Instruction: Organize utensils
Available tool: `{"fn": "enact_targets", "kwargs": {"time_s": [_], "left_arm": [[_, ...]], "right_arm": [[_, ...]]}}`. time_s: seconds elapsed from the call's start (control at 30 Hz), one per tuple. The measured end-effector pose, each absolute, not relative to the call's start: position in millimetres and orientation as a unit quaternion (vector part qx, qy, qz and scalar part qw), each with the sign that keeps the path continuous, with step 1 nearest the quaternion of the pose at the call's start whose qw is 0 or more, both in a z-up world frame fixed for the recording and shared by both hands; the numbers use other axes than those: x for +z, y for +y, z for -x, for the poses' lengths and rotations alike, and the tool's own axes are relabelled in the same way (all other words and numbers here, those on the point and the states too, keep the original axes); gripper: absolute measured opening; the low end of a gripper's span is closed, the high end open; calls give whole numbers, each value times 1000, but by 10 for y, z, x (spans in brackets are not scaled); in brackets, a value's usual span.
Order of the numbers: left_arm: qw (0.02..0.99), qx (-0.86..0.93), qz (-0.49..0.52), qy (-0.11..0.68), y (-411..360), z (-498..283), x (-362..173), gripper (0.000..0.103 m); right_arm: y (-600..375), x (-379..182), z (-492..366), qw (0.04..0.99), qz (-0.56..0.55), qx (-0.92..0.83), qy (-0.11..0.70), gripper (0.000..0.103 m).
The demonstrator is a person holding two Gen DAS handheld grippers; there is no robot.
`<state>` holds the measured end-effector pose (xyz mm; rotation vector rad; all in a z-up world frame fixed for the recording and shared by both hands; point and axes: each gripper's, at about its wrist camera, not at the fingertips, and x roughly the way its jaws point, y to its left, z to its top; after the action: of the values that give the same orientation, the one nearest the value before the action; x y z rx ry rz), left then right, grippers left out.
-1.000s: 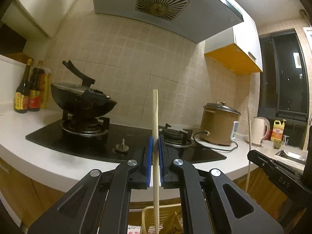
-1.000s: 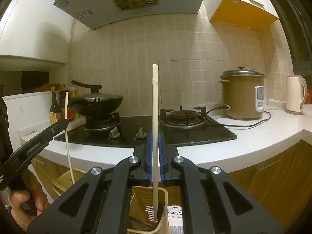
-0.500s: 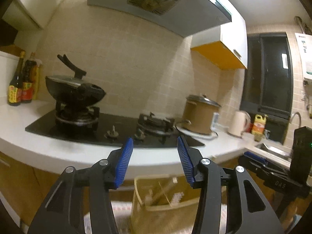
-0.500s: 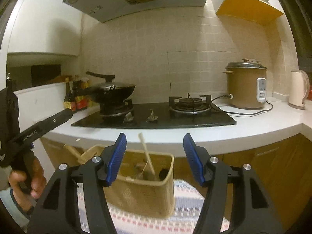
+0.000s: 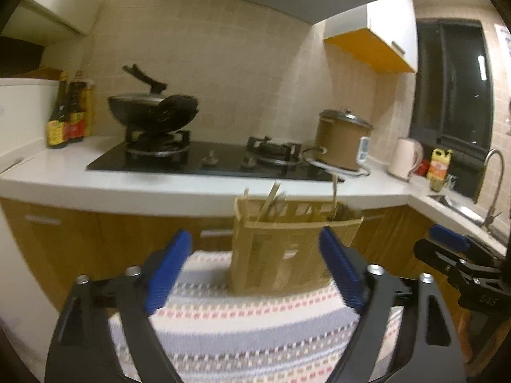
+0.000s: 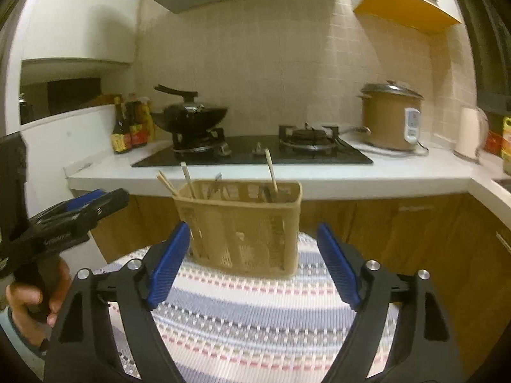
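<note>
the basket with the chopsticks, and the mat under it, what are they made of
The basket looks like tan moulded plastic, matte, judging by its slotted, perforated walls. The chopsticks look like pale bare wood or bamboo; blur leaves that open. The mat looks like woven fabric: striped, with a ribbed weave.

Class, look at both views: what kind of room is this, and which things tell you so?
Almost certainly a home kitchen: a gas hob with a black wok, a rice cooker on the white counter, and a sink tap at the corner.
</note>
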<state>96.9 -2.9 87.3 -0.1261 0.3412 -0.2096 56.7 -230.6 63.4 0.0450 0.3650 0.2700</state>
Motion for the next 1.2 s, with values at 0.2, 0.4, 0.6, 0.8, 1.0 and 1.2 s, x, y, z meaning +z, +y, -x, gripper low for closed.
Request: {"fn": "enact_targets", "kwargs": {"time_s": [0.2, 0.4, 0.6, 0.8, 1.0, 1.2], "left_arm": [[976, -24, 47, 212, -82, -857, 459, 93], [973, 18, 37, 228, -79, -962, 175, 93], [969, 18, 11, 247, -129, -1044, 49, 93], [970, 10, -4, 244, -198, -989, 30, 93], [972, 15, -15, 233, -248, -949, 50, 93], [972, 14, -18, 234, -260, -954, 45, 93]], "right_arm": [[-2277, 294, -490, 979, -30, 63, 193, 78], [-2335, 0, -547, 979, -34, 23, 198, 78], [-2279, -93, -612, 977, -11, 23, 212, 78], [-2162, -91, -562, 978, 21, 30, 207, 78], [-2144, -74, -543, 978, 27, 29, 204, 78], [-2194, -66, -540, 978, 17, 26, 204, 79]]}}
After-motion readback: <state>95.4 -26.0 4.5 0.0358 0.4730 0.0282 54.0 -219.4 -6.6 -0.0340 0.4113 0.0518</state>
